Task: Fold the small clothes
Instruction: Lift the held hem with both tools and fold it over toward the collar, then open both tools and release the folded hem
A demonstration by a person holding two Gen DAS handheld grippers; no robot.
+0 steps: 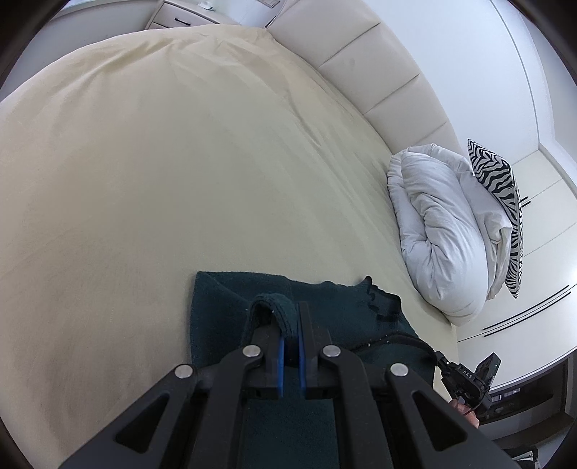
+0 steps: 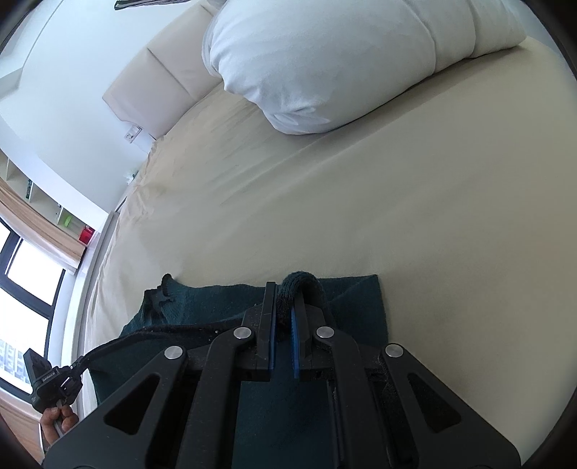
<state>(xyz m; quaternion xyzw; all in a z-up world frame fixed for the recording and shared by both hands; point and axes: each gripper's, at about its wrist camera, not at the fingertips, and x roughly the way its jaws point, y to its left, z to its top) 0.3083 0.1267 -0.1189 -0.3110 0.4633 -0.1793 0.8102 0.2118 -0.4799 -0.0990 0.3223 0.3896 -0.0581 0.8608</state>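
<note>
- On the cream bedsheet (image 1: 180, 162), a dark green knitted garment (image 1: 223, 299) lies flat just ahead of both tongs.
- I have the left gripper (image 1: 291, 324) clamped on one folded edge, the right gripper (image 2: 285, 306) clamped on the other.
- Both point steeply down; the held edge runs between them.

Bed (image 1: 162, 162) covered with cream sheet. White duvet (image 1: 443, 231) bundled near padded cream headboard (image 1: 378, 68), zebra-print cushion (image 1: 501, 202) leaning behind it. Pale drawer unit (image 1: 180, 14) beyond far corner. Window (image 2: 25, 288) and open shelving (image 2: 54, 213) along side wall.
</note>
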